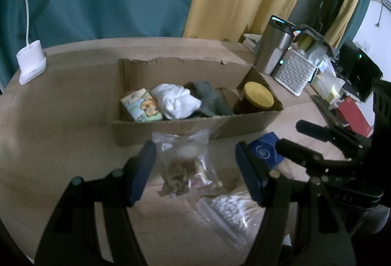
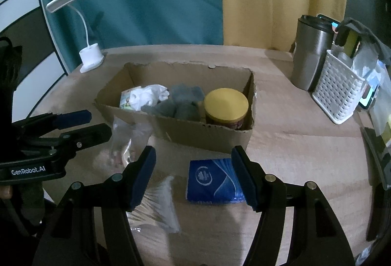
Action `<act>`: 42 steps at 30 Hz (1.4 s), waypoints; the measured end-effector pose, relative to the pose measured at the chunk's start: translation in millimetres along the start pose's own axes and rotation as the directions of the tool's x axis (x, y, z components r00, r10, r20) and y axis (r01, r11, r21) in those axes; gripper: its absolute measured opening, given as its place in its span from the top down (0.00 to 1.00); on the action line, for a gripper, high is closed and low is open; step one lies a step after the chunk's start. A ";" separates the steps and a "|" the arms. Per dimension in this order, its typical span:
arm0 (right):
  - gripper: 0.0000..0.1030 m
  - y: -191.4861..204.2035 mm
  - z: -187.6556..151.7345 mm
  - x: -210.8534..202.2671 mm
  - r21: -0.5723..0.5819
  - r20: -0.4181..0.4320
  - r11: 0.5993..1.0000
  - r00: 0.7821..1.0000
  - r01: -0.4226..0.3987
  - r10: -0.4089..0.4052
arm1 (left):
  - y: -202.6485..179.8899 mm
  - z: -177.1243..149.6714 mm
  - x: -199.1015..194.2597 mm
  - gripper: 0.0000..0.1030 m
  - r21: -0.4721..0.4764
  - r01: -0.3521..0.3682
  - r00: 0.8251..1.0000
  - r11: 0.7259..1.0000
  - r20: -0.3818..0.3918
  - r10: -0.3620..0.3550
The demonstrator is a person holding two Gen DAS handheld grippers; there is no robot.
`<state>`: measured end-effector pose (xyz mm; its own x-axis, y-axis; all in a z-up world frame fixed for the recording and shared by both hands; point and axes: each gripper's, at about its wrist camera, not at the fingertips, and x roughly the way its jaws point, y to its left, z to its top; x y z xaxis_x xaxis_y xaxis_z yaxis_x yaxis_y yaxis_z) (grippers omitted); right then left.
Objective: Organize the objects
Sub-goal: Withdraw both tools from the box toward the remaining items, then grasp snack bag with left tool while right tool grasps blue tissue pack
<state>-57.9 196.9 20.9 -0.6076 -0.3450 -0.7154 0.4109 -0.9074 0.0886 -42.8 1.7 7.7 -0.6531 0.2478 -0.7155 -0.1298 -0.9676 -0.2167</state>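
An open cardboard box (image 1: 171, 129) (image 2: 210, 136) holds a cartoon-print pack (image 1: 141, 107), white cloth (image 1: 176, 101), grey cloth (image 1: 210, 100) and a yellow-lidded jar (image 1: 259, 95) (image 2: 226, 102). In front of it lie a clear bag of small items (image 1: 185, 163) (image 2: 127, 141), a bag of cotton swabs (image 1: 234, 209) (image 2: 158, 200) and a blue packet (image 1: 265, 150) (image 2: 212, 179). My left gripper (image 1: 195, 175) is open, its jaws either side of the clear bag. My right gripper (image 2: 194, 175) is open over the blue packet and also shows in the left wrist view (image 1: 288, 136).
A white desk lamp (image 1: 31, 63) (image 2: 90, 56) stands at the back left. A steel tumbler (image 1: 273, 48) (image 2: 310, 56), a white perforated basket (image 1: 295, 70) (image 2: 339, 95) and clutter stand at the right. Teal and yellow curtains hang behind the table.
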 end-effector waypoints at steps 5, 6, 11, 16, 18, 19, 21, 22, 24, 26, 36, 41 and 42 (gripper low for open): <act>0.35 -3.1 -5.2 -0.7 0.005 -0.004 1.000 1.000 0.001 -0.001 | -1.8 -6.4 0.8 0.33 -0.002 -0.002 1.000 1.000 -0.008 0.002; 0.35 -3.6 -6.4 -1.2 0.006 -0.005 1.000 1.000 0.002 -0.002 | -2.4 -8.4 0.8 0.33 -0.002 -0.002 1.000 1.000 -0.009 0.002; 0.34 -6.7 -12.3 -1.1 0.012 -0.015 1.000 1.000 0.006 -0.006 | -2.8 -14.7 4.0 0.25 -0.006 -0.001 1.000 1.000 -0.023 0.001; 0.34 -9.5 -19.9 2.7 0.021 -0.033 1.000 0.999 0.007 -0.006 | -2.7 -18.3 8.3 0.23 -0.008 -0.002 0.999 1.000 -0.038 0.002; 0.34 -10.8 -22.3 4.2 0.025 -0.037 1.000 0.999 0.007 -0.006 | -3.0 -18.9 10.5 0.23 -0.008 -0.005 0.999 1.000 -0.044 0.004; 0.34 -11.4 -23.4 5.2 0.027 -0.039 1.000 0.999 0.007 -0.006 | -3.3 -19.3 11.7 0.23 -0.008 -0.005 0.999 1.000 -0.047 0.005; 0.34 -12.9 -24.9 7.0 0.028 -0.041 1.000 0.999 0.011 -0.009 | -3.3 -19.8 14.6 0.23 -0.008 -0.007 0.999 1.000 -0.052 0.007; 0.34 -14.1 -25.7 8.2 0.030 -0.043 0.999 0.999 0.013 -0.012 | -3.3 -19.9 16.3 0.23 -0.009 -0.008 0.998 1.000 -0.056 0.008; 0.34 -16.7 -26.9 10.3 0.033 -0.048 0.999 0.999 0.013 -0.011 | -3.5 -20.7 20.8 0.23 -0.012 -0.012 0.998 1.000 -0.066 0.011; 0.34 -18.6 -26.7 13.7 0.034 -0.054 0.999 0.998 0.015 -0.013 | -3.0 -21.2 24.8 0.23 -0.014 -0.015 0.997 1.000 -0.075 0.014; 0.22 -27.2 -28.0 35.4 0.026 -0.091 1.000 0.996 0.005 -0.003 | -1.6 -21.7 45.6 0.23 -0.017 -0.036 0.993 0.999 -0.113 0.034; 0.19 -30.1 -27.3 43.9 0.023 -0.103 1.000 0.995 0.003 0.000 | -0.3 -21.6 54.5 0.23 -0.013 -0.046 0.991 0.999 -0.128 0.044; 0.19 -29.9 -27.2 46.3 0.018 -0.107 1.000 0.994 0.002 0.000 | -0.1 -21.5 56.5 0.23 -0.010 -0.051 0.990 0.999 -0.132 0.049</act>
<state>-79.8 214.6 -33.6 -0.5314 -0.3172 -0.7855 0.3973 -0.9123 0.0996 -63.6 16.9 -47.0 -0.5546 0.2042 -0.8066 -0.0886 -0.9784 -0.1868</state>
